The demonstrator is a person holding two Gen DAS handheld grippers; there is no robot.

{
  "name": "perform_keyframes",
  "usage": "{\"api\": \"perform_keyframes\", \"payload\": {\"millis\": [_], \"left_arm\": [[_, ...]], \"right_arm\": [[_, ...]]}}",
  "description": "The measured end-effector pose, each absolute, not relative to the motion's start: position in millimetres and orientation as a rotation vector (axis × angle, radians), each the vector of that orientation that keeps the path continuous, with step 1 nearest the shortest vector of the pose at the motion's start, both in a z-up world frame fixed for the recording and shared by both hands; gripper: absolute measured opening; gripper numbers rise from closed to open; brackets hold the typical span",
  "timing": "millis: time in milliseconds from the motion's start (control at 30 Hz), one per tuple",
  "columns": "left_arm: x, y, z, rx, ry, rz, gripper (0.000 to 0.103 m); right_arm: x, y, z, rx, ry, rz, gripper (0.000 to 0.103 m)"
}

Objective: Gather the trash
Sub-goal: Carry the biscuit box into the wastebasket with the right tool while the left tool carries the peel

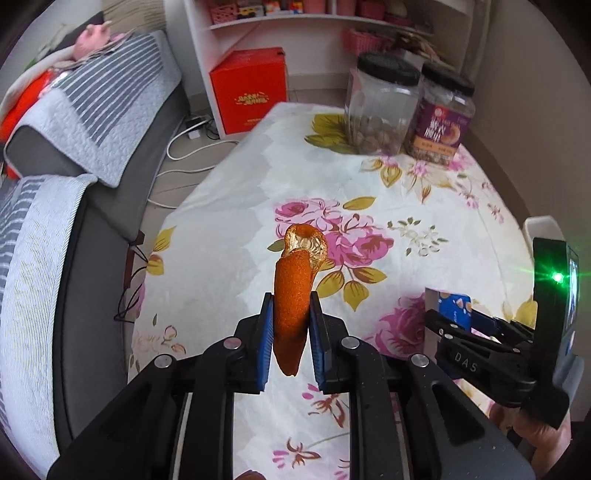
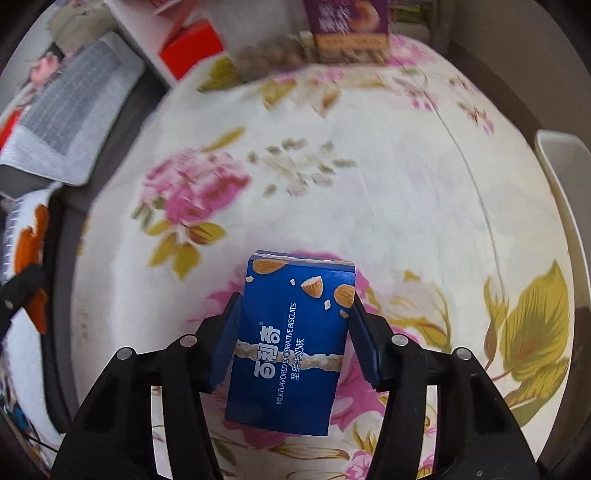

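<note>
The orange peel [image 1: 291,310] is clamped between the blue pads of the left gripper [image 1: 291,314], held upright above the table w/ its curled dry end pointing up and away. In the right wrist view the peel shows at the far left edge, blurred. The blue biscuit box [image 2: 291,339] is clamped between the two fingers of the right gripper [image 2: 293,325], its printed face up, w/ almonds drawn on it and the words "MILK FLAVORED DECORATIVE BISCUITS". The box is off the table surface. In the left wrist view the right gripper [image 1: 454,314] stands at the right side, near the left one, w/ a green light on its body.

Under both is a table w/ a floral cloth [image 1: 258,177], pink roses and yellow leaves. At its far end stand two jars w/ black lids, just beside each other: a clear jar [image 1: 380,107] w/ nuts at the bottom, and a jar w/ purple label [image 1: 441,114]. Beyond the table is a red box [image 1: 249,88] under a white shelf [image 1: 280,18]. At left is a grey sofa [image 1: 92,229] w/ striped covers.
</note>
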State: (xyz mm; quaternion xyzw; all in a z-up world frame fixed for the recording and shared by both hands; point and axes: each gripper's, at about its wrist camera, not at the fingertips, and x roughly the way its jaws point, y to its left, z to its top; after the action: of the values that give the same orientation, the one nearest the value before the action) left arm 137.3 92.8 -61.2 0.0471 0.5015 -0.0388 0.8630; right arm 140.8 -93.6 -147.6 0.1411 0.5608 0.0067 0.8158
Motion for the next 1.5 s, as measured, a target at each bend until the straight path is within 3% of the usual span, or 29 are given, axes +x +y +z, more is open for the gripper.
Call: {"api": "perform_keyframes", "payload": {"millis": [633,967,1500], "left_arm": [[76,88,-12,-0.175,0.833,-0.017,0.018],[70,65,7,-0.165,0.703,-0.016,0.018],[76,10,5,-0.147,0.702,-0.078,0.018]], "right_arm": [[100,-110,-14,0.166,0.722,0.170,0.053],[86,-121,-1,0.056,0.599,0.115,0.053],[69,-165,1,0.011,0.568,0.015,0.053]]}}
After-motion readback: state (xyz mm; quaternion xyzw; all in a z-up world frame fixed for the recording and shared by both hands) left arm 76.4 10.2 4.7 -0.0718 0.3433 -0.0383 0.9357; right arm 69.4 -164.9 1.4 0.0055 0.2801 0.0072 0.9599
